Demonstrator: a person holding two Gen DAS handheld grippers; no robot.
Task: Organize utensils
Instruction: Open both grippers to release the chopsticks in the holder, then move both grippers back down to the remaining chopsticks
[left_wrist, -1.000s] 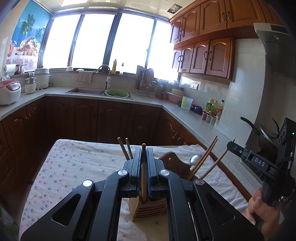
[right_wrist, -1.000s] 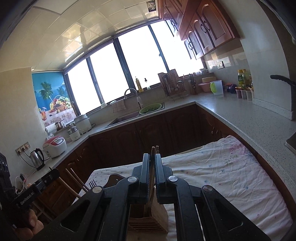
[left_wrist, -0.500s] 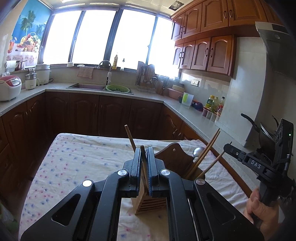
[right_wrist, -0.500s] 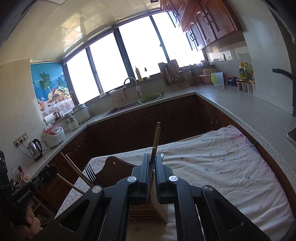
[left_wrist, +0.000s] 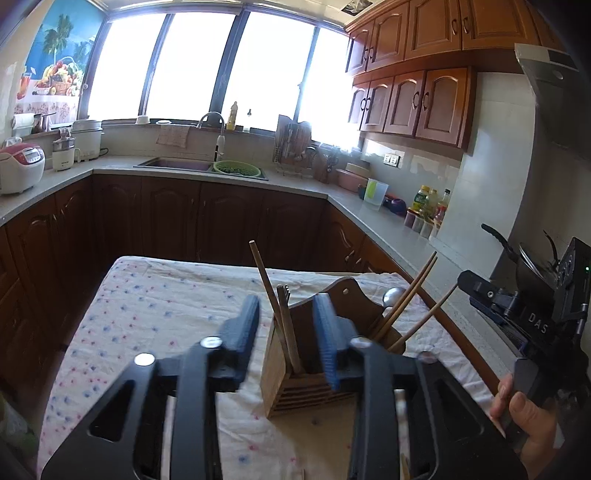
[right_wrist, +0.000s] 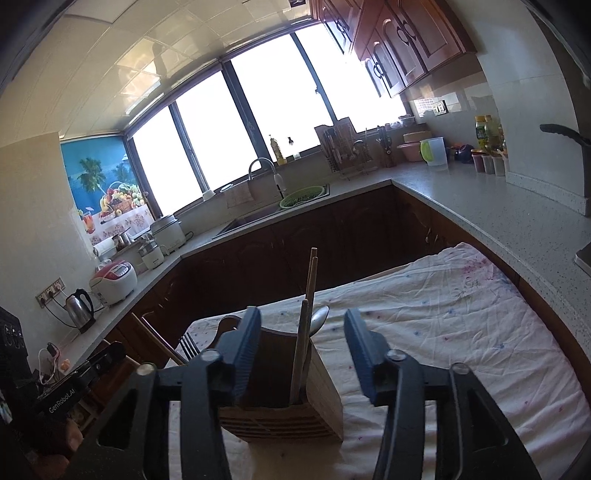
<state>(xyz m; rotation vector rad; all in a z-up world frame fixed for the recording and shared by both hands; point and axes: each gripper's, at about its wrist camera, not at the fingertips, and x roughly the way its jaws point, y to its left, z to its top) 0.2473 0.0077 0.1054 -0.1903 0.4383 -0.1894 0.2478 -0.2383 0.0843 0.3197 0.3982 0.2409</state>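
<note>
Now both our tongs, left (left_wrist: 287, 325) and right (right_wrist: 301, 343), gape wide, empty, above holder (right_wrist: 291, 398); chopsticks (right_wrist: 308, 295) dropped in. Next: fetch another utensil off desk (right_wrist: 443, 332).

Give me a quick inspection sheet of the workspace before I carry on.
Surface: table under a speckled white cloth.
Job's things: wooden utensil holder standing on the cloth, holding chopsticks, a fork and a spoon.
Clutter: nothing seen on the cloth.
Grippers: left gripper and right gripper both open, empty, straddling the holder.
Cables: cords by the kettle.
Surroundings: sink, green colander, rice cooker.
</note>
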